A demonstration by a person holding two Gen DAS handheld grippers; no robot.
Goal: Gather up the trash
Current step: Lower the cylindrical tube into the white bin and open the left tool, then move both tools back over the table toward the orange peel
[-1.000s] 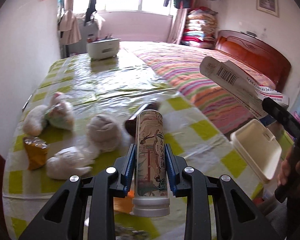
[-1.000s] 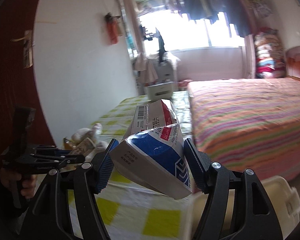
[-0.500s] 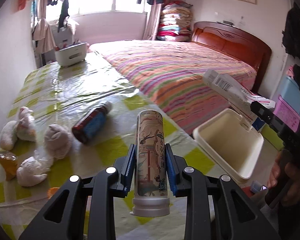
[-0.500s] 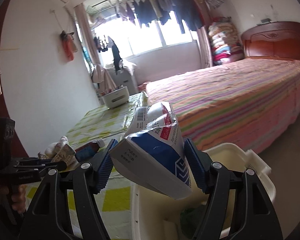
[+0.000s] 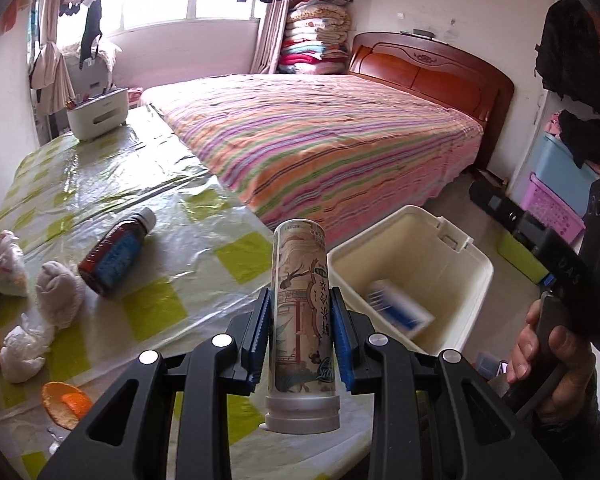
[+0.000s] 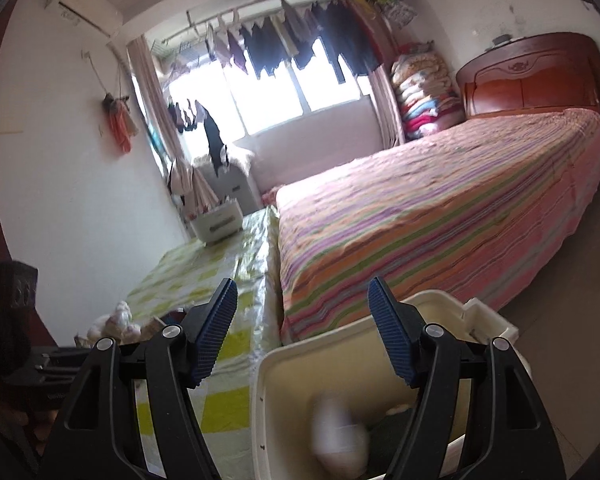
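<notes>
My left gripper (image 5: 300,334) is shut on a tall printed bottle (image 5: 300,312) with a white cap, held above the table's near edge. A cream trash bin (image 5: 456,256) stands on the floor to its right. The blue and white carton (image 5: 400,312) is blurred inside the bin. My right gripper (image 6: 304,332) is open and empty above the bin (image 6: 284,376); the carton (image 6: 340,436) shows as a pale blur below it.
On the checked table (image 5: 148,308) lie a brown bottle (image 5: 116,252), crumpled tissues (image 5: 56,300), an orange peel (image 5: 64,404) and a white box (image 5: 98,114) at the far end. A striped bed (image 5: 332,136) flanks the table.
My right gripper has opened and dropped the carton into the bin. My left gripper has swung right toward the bin with the printed bottle.
</notes>
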